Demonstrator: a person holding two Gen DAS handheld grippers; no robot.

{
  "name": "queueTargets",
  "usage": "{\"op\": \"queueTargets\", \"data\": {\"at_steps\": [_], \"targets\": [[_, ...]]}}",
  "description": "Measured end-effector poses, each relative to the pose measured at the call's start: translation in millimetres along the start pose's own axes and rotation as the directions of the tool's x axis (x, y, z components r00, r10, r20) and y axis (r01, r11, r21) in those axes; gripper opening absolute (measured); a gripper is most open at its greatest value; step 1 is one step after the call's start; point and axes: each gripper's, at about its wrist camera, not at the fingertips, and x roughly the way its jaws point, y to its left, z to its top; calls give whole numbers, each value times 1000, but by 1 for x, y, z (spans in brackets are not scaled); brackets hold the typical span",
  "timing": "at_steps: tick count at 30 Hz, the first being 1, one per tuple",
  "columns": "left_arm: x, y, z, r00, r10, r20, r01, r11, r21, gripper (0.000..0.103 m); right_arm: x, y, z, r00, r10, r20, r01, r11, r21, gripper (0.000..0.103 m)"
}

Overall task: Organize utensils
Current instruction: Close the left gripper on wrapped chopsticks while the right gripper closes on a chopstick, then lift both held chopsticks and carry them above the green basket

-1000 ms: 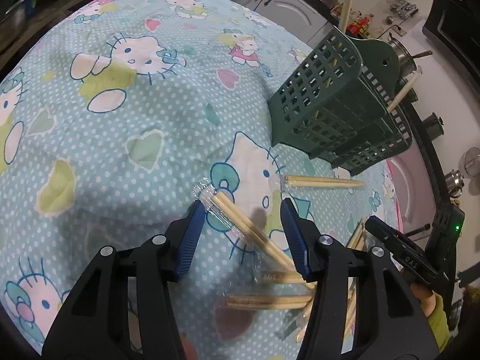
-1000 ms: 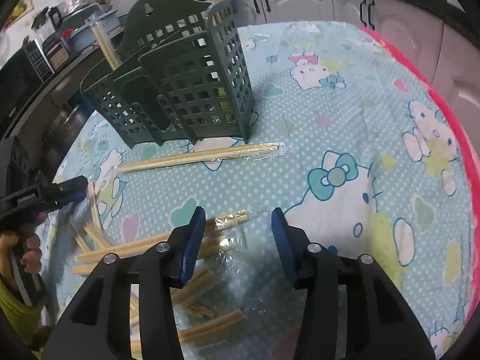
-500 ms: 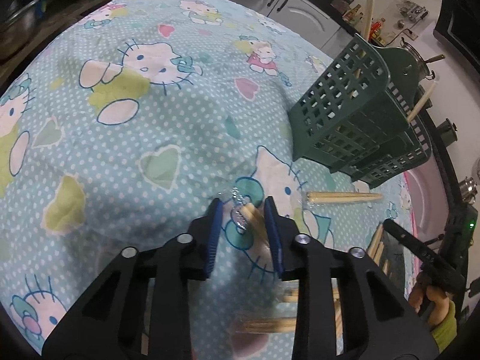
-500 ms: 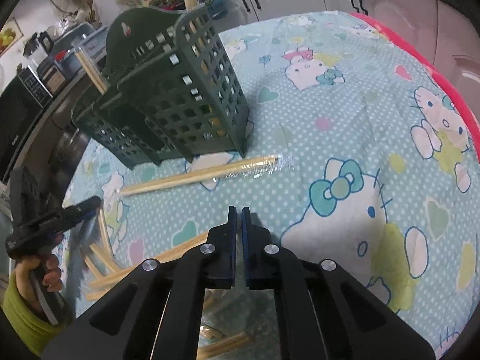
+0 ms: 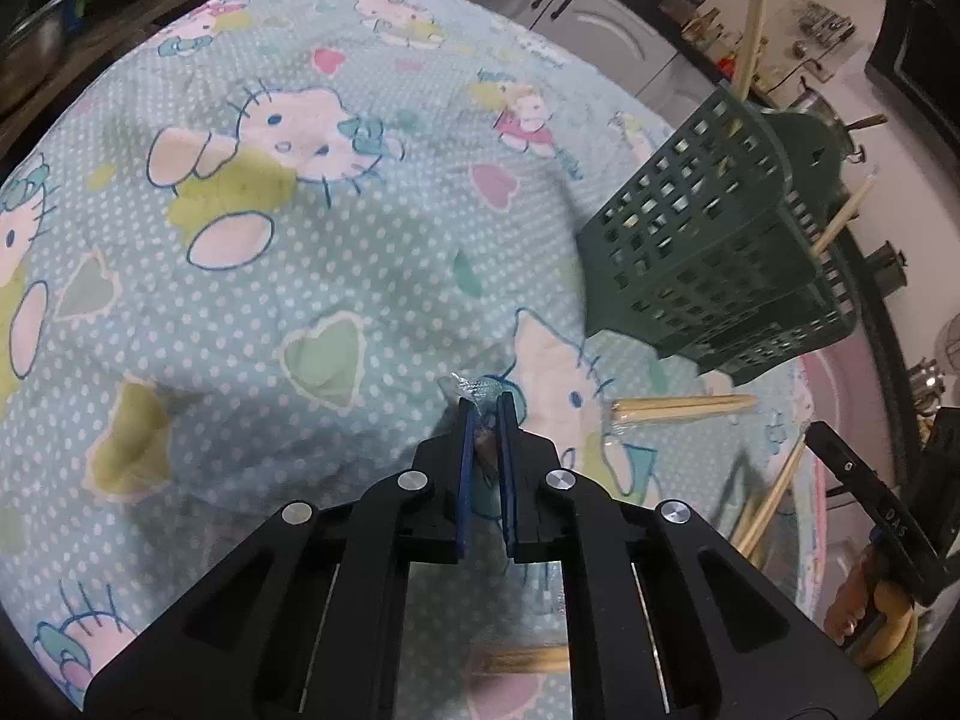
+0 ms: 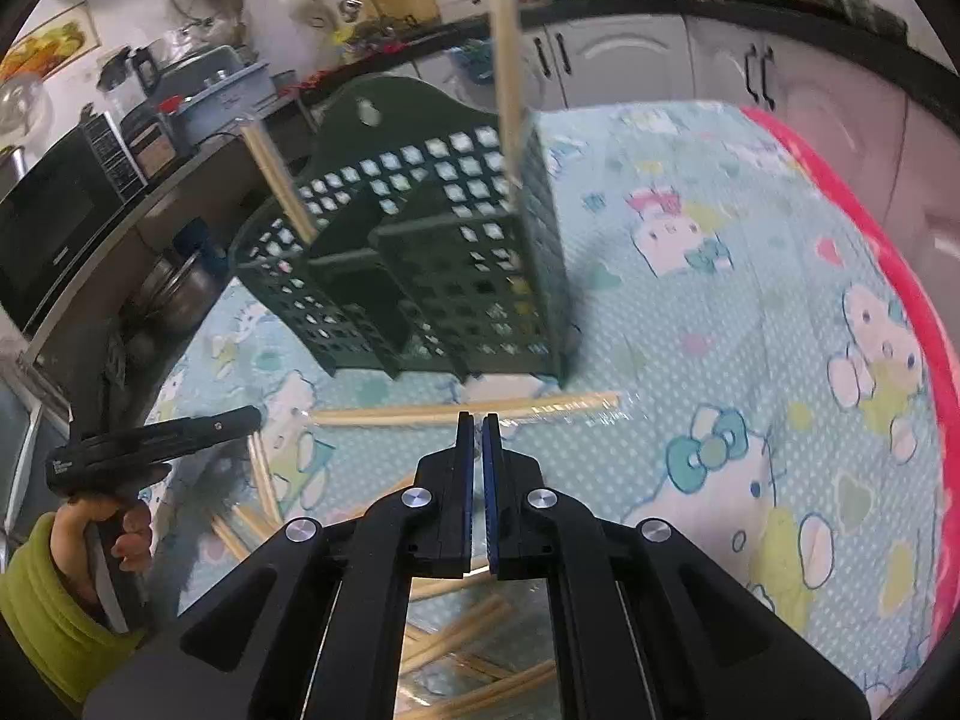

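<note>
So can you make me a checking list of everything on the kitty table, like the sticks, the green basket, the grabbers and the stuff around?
Surface: cartoon-cat tablecloth, wrinkled, pink edge on one side.
Job's things: green holder standing on the cloth, a few chopsticks already poking out; one wrapped pair lying in front of it; a loose pile near the grippers.
Clutter: nothing seen on the cloth besides the chopsticks.
Grippers: left gripper shut on the plastic wrapper of a pair; right gripper shut, nothing visible between its jaws.
Cables: nothing seen.
Surroundings: kitchen counter with a microwave, pots, white cabinets.
</note>
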Motion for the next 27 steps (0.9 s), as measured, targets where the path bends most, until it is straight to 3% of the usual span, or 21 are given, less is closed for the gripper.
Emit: {"op": "queueTargets", "data": {"at_steps": [10,17,27], "targets": [[-57,-30,2,987,-86,135,74,993,91,3,-27,42,17,996,57,69,-48,992,-117,3],[-94,-52,8,967,-125,224,90,983,161,3,-41,68,29,991,94,98,-75,980,-185,3],[-136,-85,14,933,-215,289,143,958,250,2,-70,103,47,974,152,167,-103,957,-271,2]]}}
